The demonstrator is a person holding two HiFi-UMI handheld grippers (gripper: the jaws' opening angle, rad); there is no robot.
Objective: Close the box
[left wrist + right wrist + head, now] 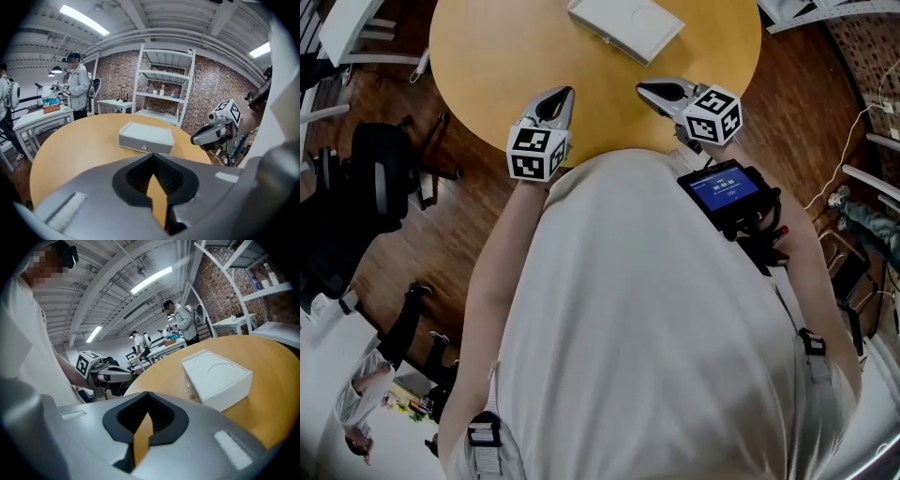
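White box (625,28) on table (487,56), lid seemingly down; left gripper (566,93), right gripper (641,90) jaws pressed together.

1. A white shirt (647,309) covers the torso.
2. A black device (727,192) with a lit blue screen sits at the chest.
3. Pale straps (787,309) carry black buckles (811,342).
4. The left gripper (568,92) and right gripper (641,90) have smooth grey shells and black ribbed pads.
5. Each bears a white cube (534,152) with black square markers.
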